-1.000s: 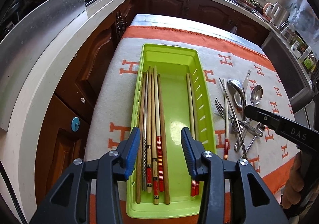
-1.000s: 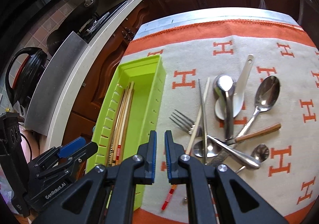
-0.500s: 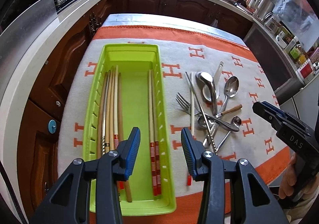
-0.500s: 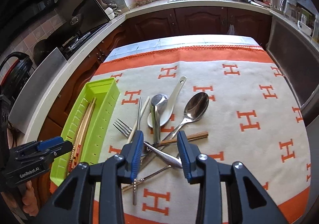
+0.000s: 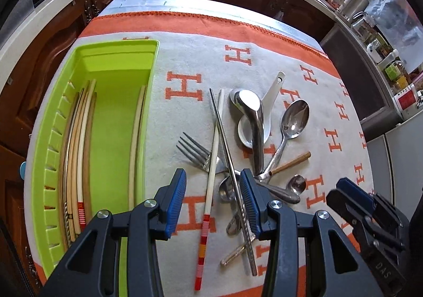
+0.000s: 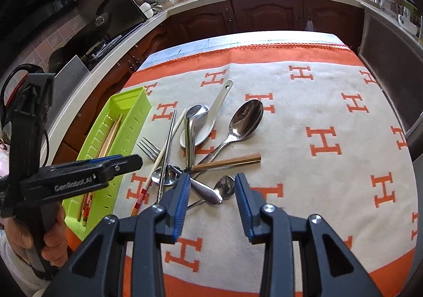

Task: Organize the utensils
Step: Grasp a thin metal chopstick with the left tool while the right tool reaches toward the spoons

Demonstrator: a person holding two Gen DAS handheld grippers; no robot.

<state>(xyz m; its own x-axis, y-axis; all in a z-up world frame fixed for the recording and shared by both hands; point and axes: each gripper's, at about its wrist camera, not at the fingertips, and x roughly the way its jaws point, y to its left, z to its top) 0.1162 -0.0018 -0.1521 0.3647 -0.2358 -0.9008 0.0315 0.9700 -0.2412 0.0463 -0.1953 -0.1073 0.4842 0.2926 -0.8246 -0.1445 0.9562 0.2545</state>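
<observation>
Hovering over the utensil pile (image 5: 246,149) on the H-patterned cloth (image 6: 322,112), left tongs (image 5: 212,200) wide, "GenRobot.AI" on its side, right tongs (image 6: 211,204) wide, "DAS" label, green tray (image 5: 111,64) with chopsticks (image 5: 79,154) at left.

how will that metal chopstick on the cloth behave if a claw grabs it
The metal chopstick looks thin, smooth and polished, so it is probably stiff but slippery. It lies across the fork and a small spoon, so lifting may nudge them. Its twisted lower end likely grips better.
</observation>
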